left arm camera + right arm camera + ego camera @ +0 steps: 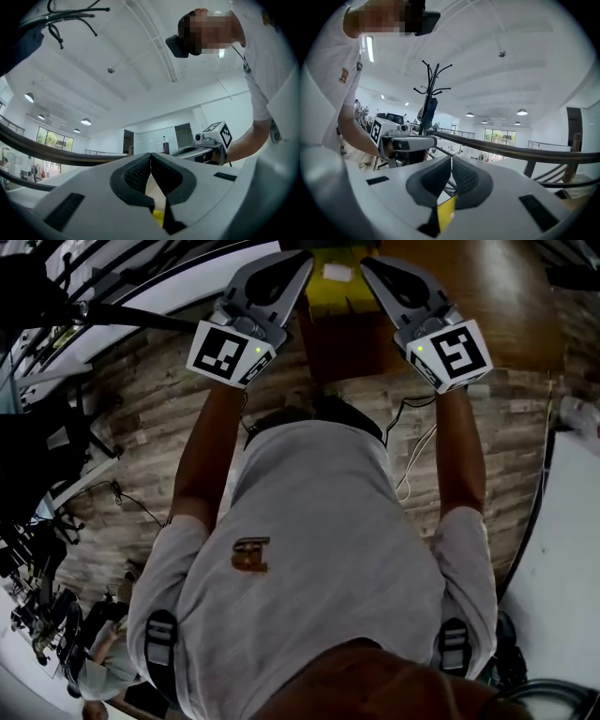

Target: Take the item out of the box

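A person in a light shirt stands on a plank floor, both arms stretched forward and the two claws held side by side over a brown desk. The left claw is closed, its black pads meeting at the tips with nothing pinched between them. The right claw is closed the same way, a sliver of yellow showing through the gap behind its tips. Between the two claws a yellow box sits on the desk, with a white item on or in it; which cannot be told.
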`<control>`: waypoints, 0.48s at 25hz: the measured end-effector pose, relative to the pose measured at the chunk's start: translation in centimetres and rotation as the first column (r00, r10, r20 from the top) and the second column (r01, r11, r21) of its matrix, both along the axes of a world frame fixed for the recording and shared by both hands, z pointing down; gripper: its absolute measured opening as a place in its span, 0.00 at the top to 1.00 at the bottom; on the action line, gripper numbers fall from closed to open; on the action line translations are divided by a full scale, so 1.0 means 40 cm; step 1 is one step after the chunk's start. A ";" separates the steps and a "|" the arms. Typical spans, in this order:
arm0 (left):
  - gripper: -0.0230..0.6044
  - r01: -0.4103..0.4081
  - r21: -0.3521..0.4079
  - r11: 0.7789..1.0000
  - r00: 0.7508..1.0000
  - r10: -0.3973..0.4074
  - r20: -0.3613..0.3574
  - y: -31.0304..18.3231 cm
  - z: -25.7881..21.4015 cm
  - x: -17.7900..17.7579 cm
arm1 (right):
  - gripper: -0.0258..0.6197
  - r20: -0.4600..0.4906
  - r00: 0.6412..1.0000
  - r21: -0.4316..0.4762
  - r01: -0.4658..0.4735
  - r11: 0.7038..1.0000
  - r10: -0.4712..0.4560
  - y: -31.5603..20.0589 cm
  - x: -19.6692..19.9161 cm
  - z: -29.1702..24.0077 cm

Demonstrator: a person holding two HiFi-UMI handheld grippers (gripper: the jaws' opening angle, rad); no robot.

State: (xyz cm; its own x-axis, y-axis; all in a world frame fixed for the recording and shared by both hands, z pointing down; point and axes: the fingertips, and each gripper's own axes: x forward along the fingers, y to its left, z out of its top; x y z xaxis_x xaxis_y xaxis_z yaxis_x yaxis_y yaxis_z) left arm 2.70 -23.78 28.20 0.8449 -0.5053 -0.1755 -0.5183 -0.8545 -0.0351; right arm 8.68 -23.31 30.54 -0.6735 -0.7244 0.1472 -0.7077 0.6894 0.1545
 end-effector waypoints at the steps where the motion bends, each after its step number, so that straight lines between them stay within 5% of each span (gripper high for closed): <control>1: 0.93 0.010 -0.001 1.000 1.000 -0.010 0.001 -0.007 0.007 0.012 | 0.91 -0.008 1.000 -0.004 0.016 1.000 -0.016 -0.013 0.006 0.007; 12: 0.93 0.144 -0.058 0.988 0.989 -0.143 0.028 -0.100 0.106 0.076 | 0.91 -0.153 0.971 -0.108 0.167 0.980 -0.183 -0.113 0.017 0.141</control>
